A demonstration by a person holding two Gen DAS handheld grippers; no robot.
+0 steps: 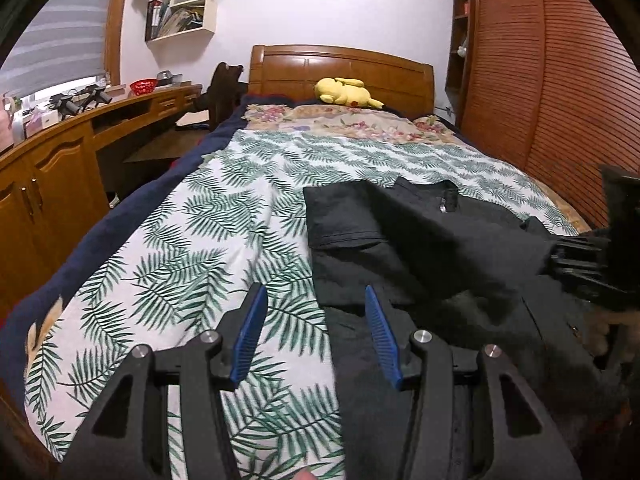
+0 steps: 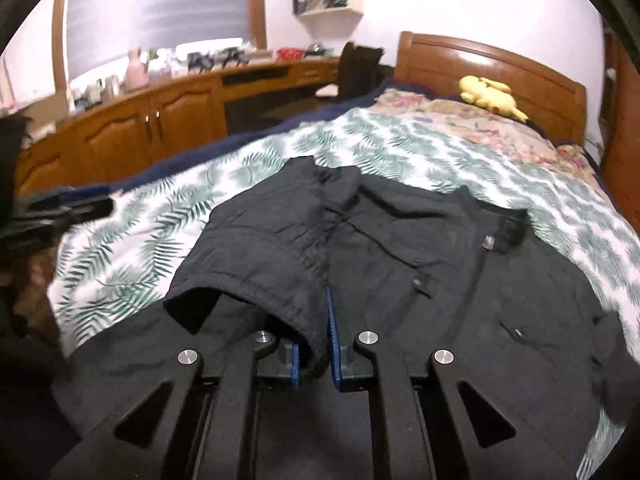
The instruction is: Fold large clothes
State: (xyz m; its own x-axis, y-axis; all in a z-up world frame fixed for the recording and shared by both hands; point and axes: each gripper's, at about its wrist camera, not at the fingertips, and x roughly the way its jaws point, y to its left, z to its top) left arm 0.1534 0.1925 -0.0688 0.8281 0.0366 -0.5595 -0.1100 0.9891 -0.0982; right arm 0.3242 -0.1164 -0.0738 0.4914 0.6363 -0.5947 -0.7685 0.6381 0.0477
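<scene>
A large black jacket (image 1: 432, 248) lies spread on the bed, collar towards the headboard; it also shows in the right wrist view (image 2: 420, 248). My left gripper (image 1: 316, 300) is open and empty, hovering over the jacket's left edge and the leaf-print cover (image 1: 192, 248). My right gripper (image 2: 320, 316) is shut on the jacket's sleeve cuff (image 2: 256, 280), which is lifted and folded across the jacket body. The right gripper also shows at the right edge of the left wrist view (image 1: 592, 256).
A yellow plush toy (image 1: 346, 91) lies by the wooden headboard (image 1: 340, 66). A wooden desk and cabinets (image 1: 60, 168) run along the left of the bed. A slatted wardrobe (image 1: 560, 92) stands on the right. The left gripper shows at the left edge of the right wrist view (image 2: 60, 212).
</scene>
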